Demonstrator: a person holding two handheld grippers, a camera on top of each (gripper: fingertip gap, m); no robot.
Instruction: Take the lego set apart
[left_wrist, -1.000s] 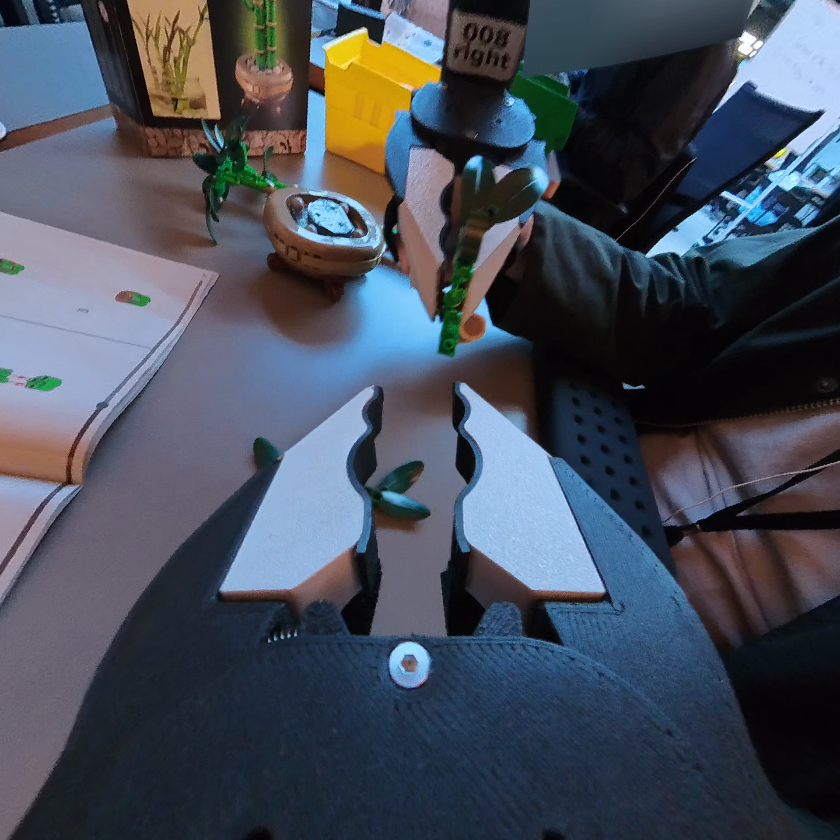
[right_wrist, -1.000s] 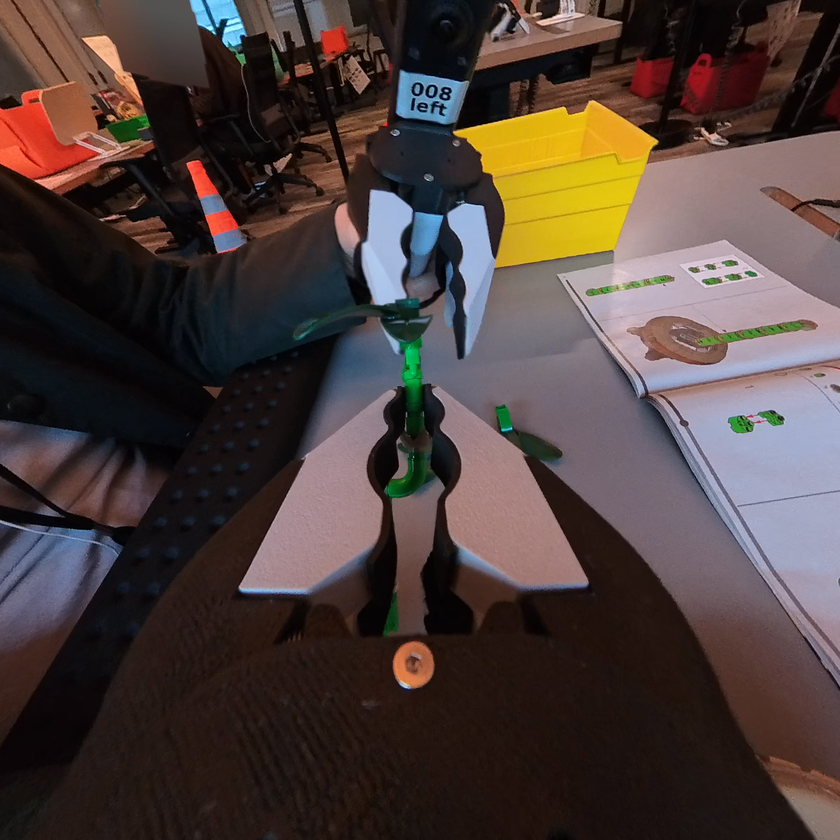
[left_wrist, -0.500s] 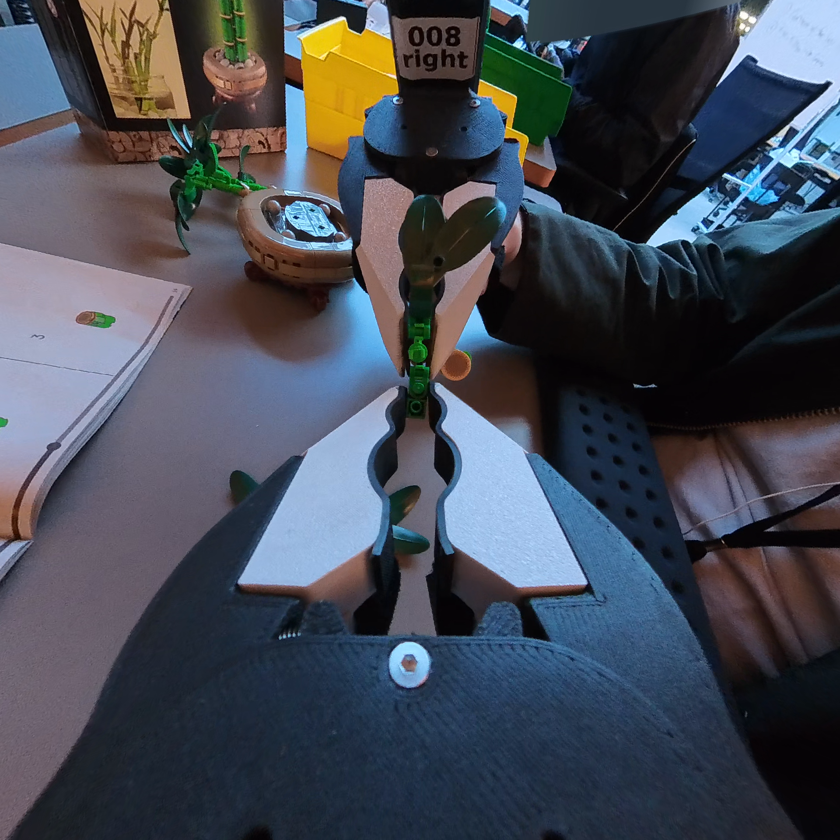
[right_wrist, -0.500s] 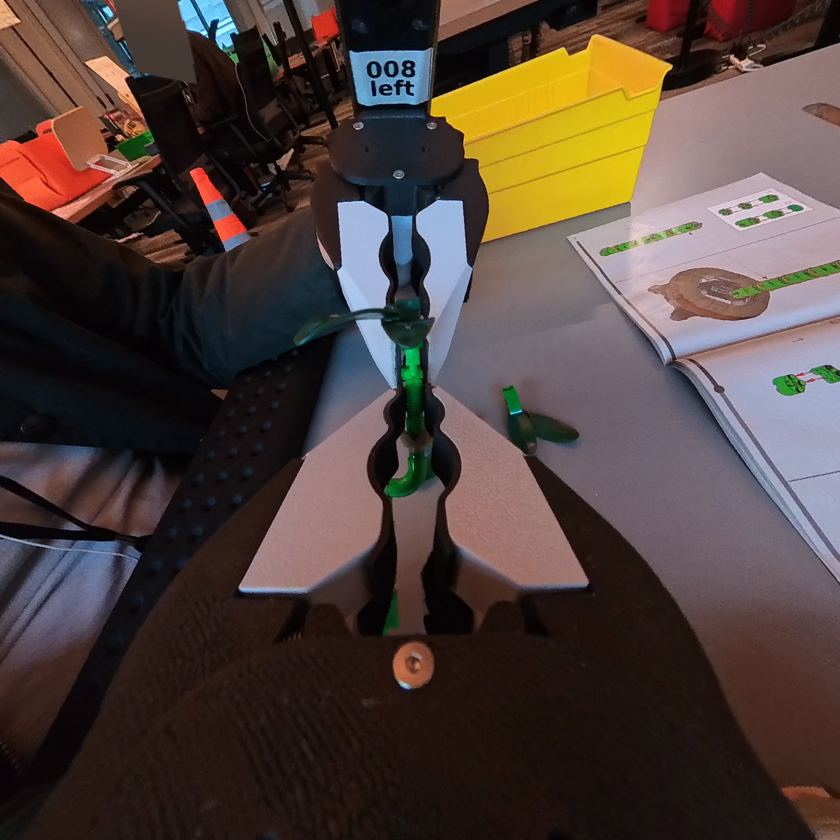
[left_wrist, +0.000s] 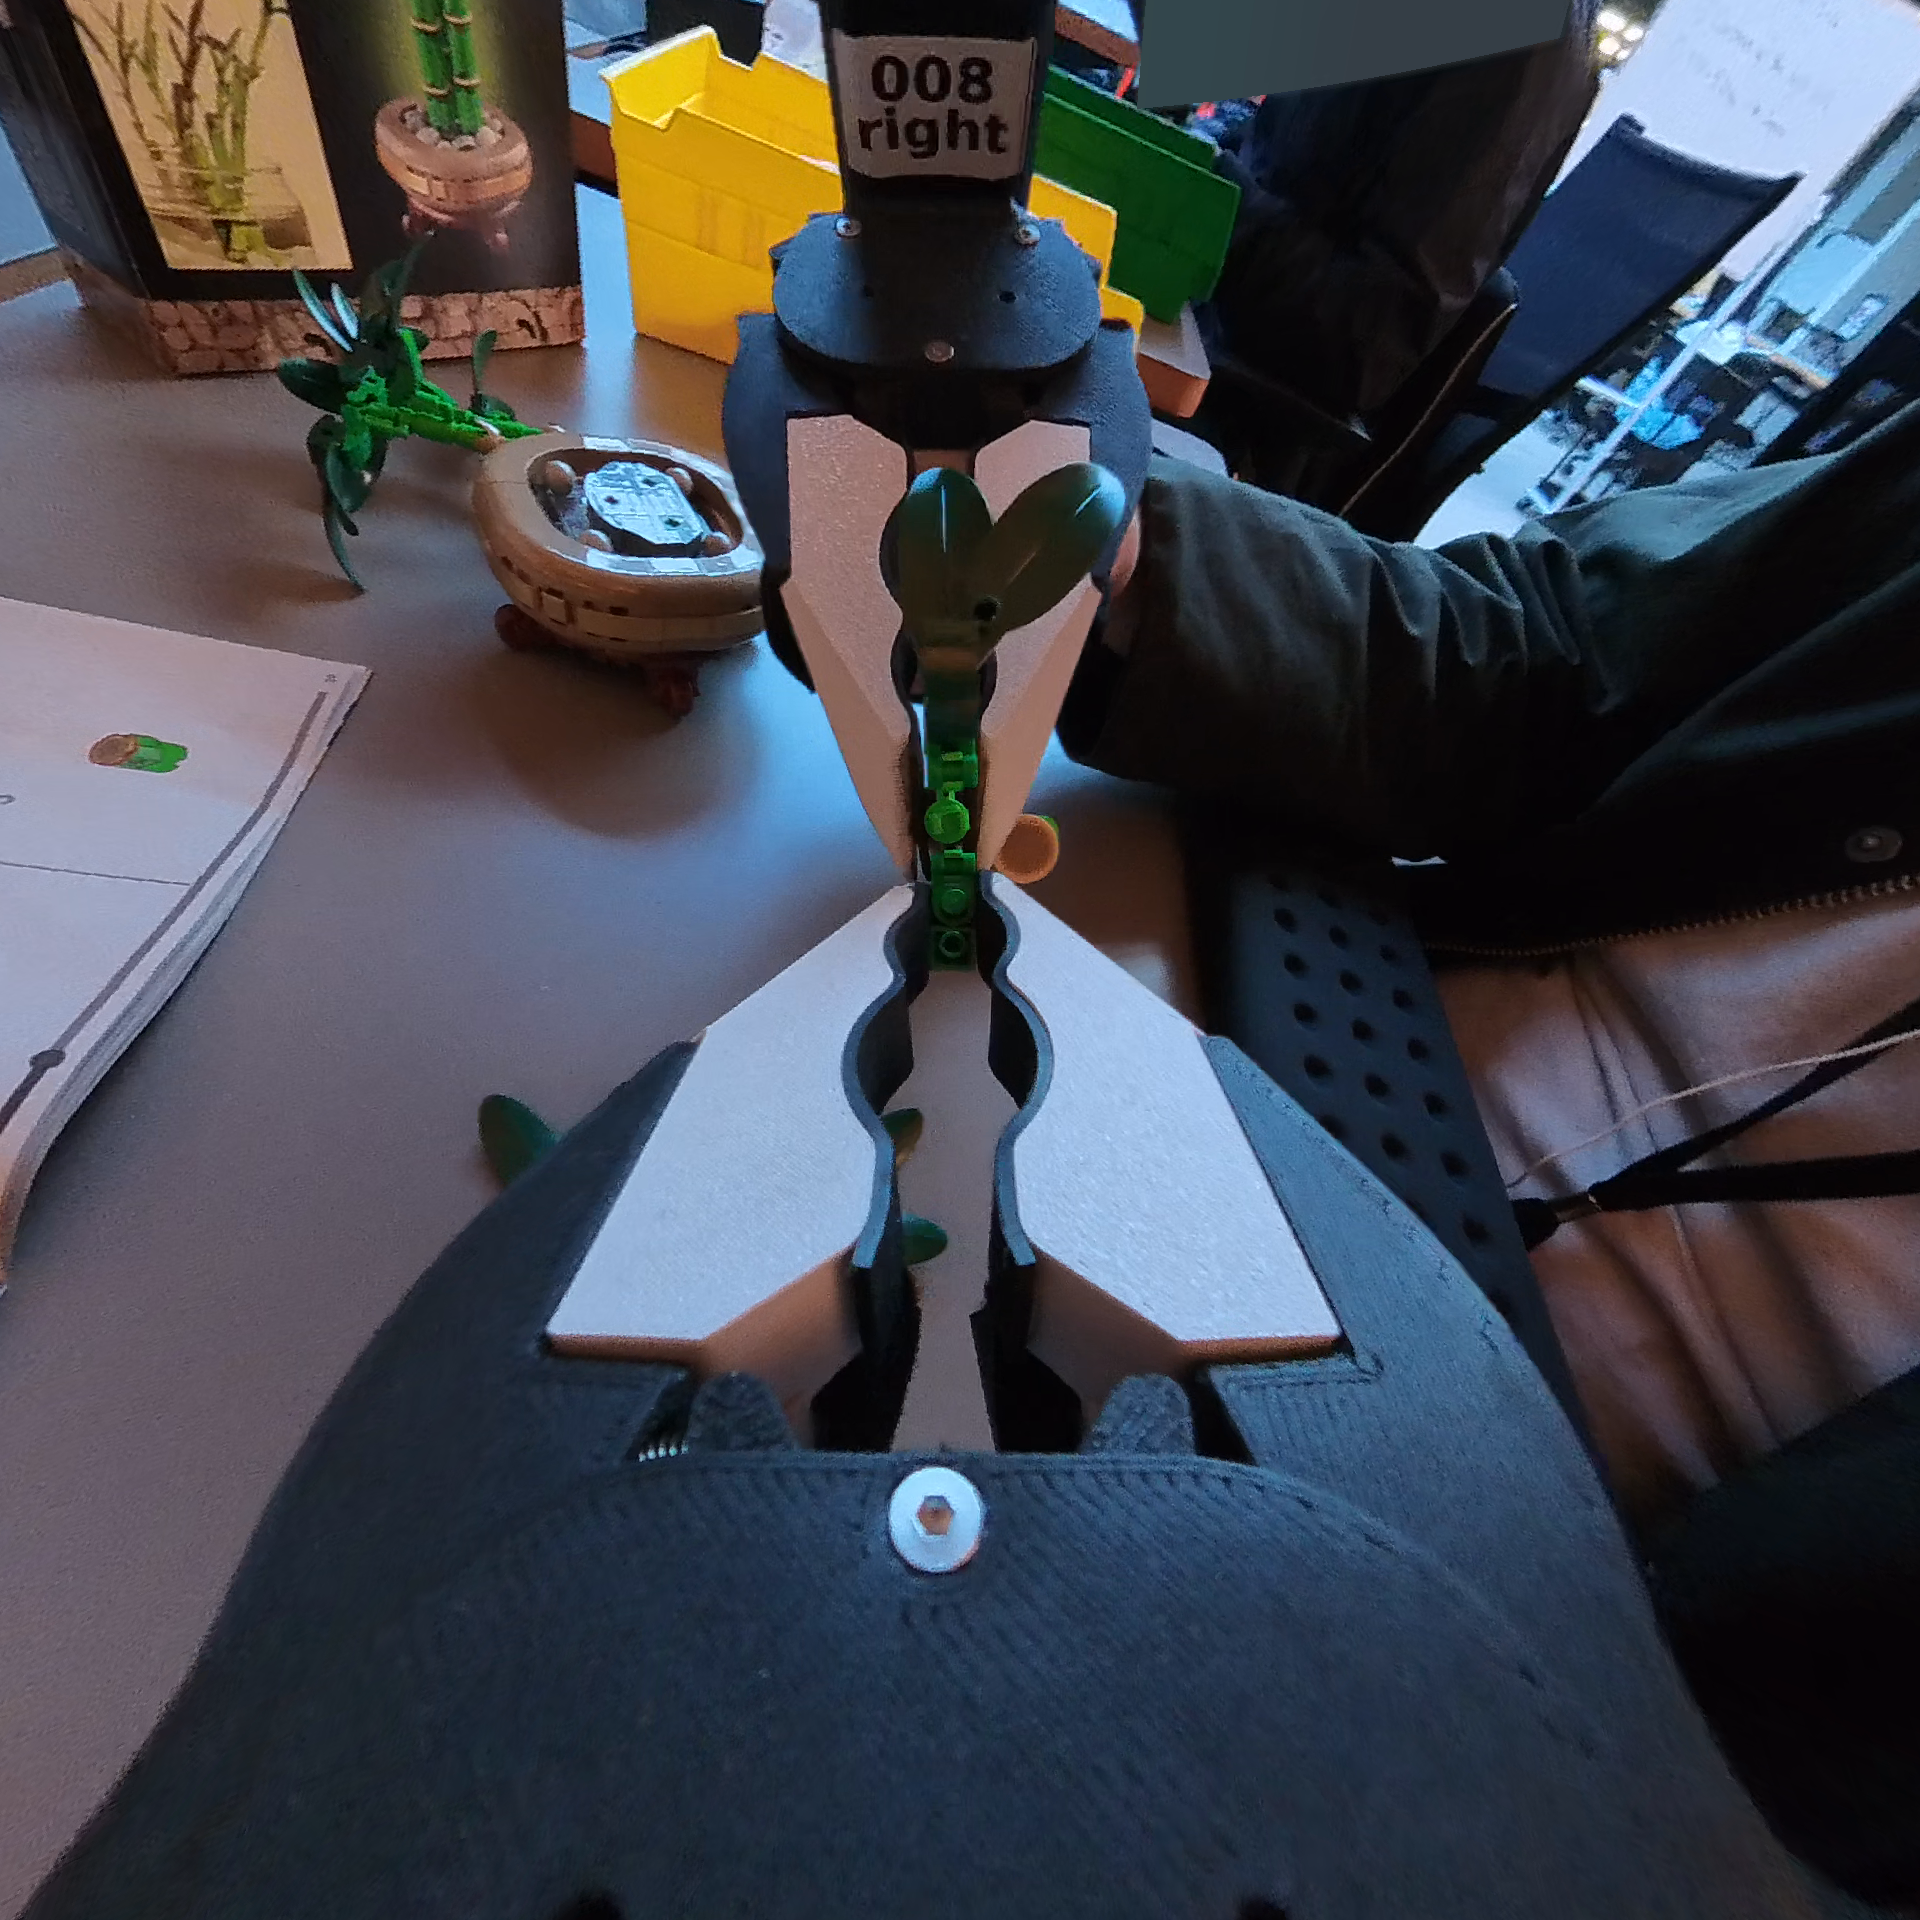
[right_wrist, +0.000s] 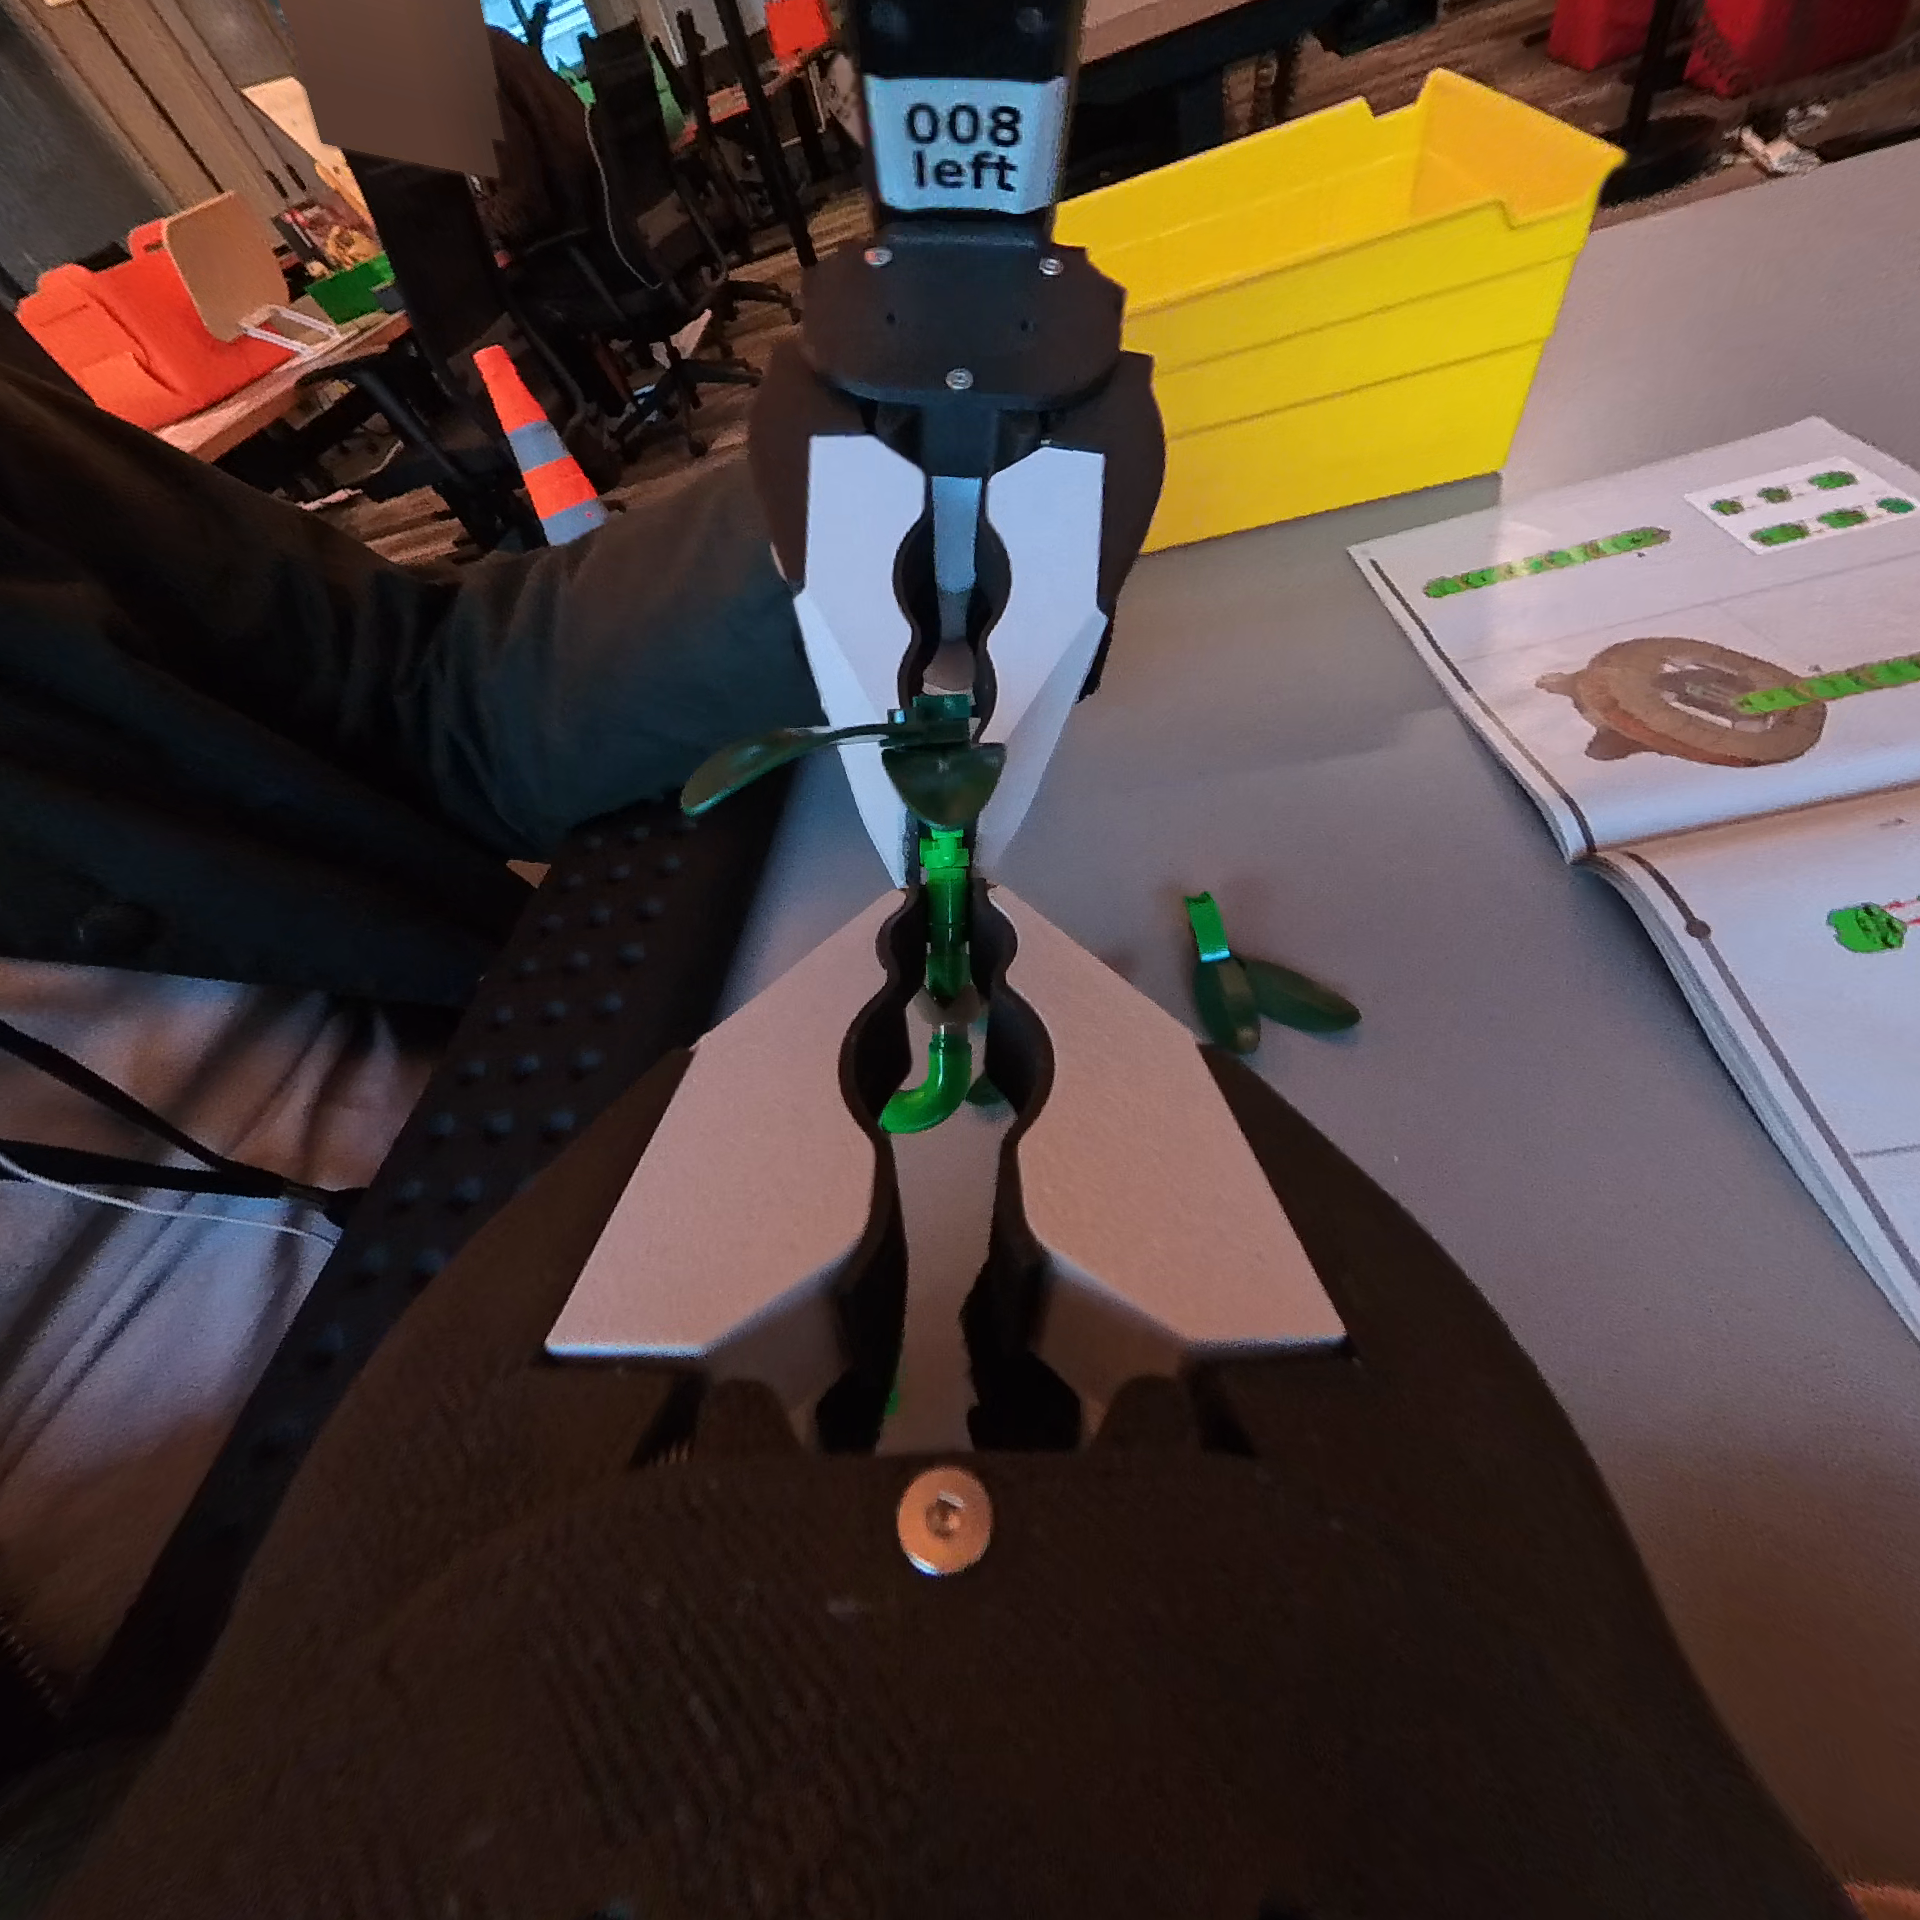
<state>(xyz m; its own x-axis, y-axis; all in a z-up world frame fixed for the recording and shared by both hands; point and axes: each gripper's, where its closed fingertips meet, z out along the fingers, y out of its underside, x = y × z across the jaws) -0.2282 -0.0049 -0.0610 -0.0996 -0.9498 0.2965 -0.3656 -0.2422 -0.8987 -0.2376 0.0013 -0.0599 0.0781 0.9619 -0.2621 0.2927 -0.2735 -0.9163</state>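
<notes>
A small green lego bamboo stem (left_wrist: 948, 764) with dark green leaves (left_wrist: 997, 551) is held in the air between the two grippers, which face each other tip to tip. My right gripper (right_wrist: 945, 891) is shut on the stem (right_wrist: 945, 935); a curved green piece (right_wrist: 925, 1101) hangs between its fingers. My left gripper (left_wrist: 951, 899) is shut on the stem's other end (left_wrist: 951, 925). In the right wrist view the left gripper (right_wrist: 943, 871) grips just below the leaves (right_wrist: 940, 779). The tan lego pot (left_wrist: 623, 551) stands on the table, with another leafy stalk (left_wrist: 405, 405) lying behind it.
Loose leaves (right_wrist: 1247, 987) lie on the grey table (right_wrist: 1351, 1247). An open instruction booklet (right_wrist: 1714, 727) lies to one side. A yellow bin (right_wrist: 1351, 312), a green bin (left_wrist: 1132, 208) and the set's box (left_wrist: 312, 156) stand at the back. A small tan round piece (left_wrist: 1029, 847) lies near the table edge. My left and right fingertips are right by each other. Both grippers' tips are roughly 30 centimetres from the leafy stalk (left_wrist: 405, 405).
My left gripper was open one second ago; it has moved up to the stem held by the right gripper and closed on its end. The right gripper kept its grip.
</notes>
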